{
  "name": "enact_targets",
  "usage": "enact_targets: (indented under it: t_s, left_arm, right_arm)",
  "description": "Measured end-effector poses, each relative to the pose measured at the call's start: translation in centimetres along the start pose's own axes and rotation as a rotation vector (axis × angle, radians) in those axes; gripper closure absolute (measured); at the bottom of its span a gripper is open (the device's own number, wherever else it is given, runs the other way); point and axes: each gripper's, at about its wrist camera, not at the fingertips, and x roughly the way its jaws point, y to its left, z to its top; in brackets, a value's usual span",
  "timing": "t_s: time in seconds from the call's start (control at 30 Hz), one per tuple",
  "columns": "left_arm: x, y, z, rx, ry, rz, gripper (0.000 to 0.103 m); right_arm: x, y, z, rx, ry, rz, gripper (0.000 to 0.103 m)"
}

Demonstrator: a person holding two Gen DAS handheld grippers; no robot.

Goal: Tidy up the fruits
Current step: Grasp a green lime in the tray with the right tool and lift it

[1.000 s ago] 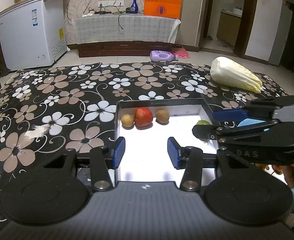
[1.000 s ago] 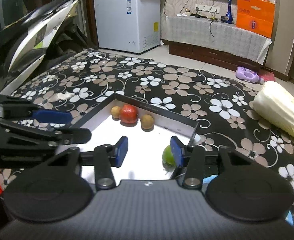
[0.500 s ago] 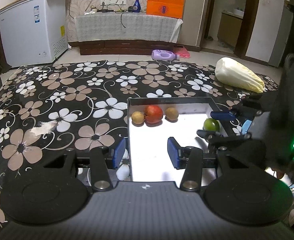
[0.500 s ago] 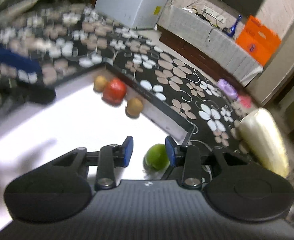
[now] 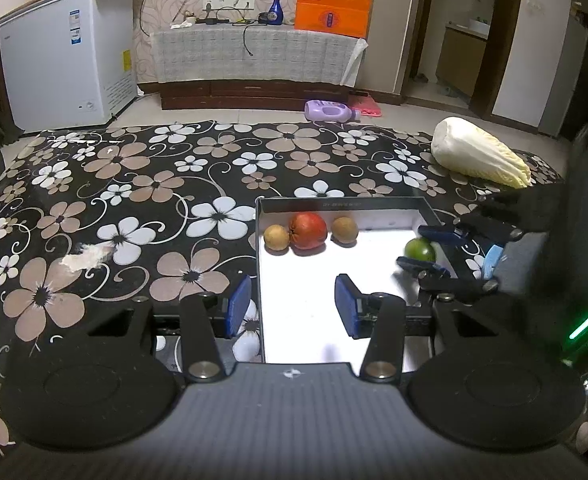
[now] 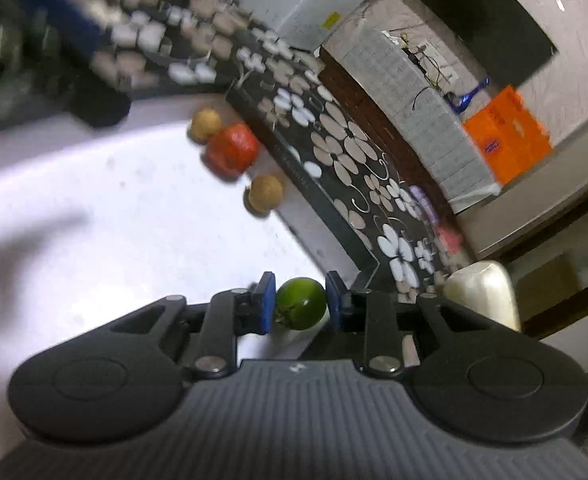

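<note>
the right gripper [image 6: 297, 305] is closing its jaws on the green fruit [image 6: 301, 308], both blue pads touching its sides, at the right edge of the white tray [image 5: 426, 208]. the left gripper [image 5: 291, 307] is hovering with jaws parted and gripping nothing, straddling the tray's left wall. a red fruit [image 5: 308, 230] is sitting between two brown fruits [image 5: 276, 237] along the far wall.

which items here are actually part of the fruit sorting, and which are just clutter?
Job:
- green fruit, between the closing right gripper pads
- red fruit
- two brown fruits
- white tray
- left gripper, open, holding nothing

Lying about:
- cabbage
- purple bottle
- freezer
- orange box
- blue bottle
</note>
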Motion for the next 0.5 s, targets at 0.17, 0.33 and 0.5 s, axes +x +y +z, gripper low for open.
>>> enact_targets:
  t_s: [0.17,0.33,0.5]
  left_arm:
    - [0.2,0.1,0.1,-0.003,0.002,0.006,0.051]
    - [0.3,-0.2,0.1,0.002,0.002,0.004,0.051]
    - [0.4,-0.5,0.1,0.009,0.000,-0.001,0.051]
  right_arm:
    - [-0.9,-4.2,-0.6,0.392,-0.066,0.346,0.073]
    - [-0.4,-4.1,-1.1,0.410,-0.049,0.374,0.072]
    - [-0.2,-2.9,-1.5,0.336,-0.014,0.315,0.067]
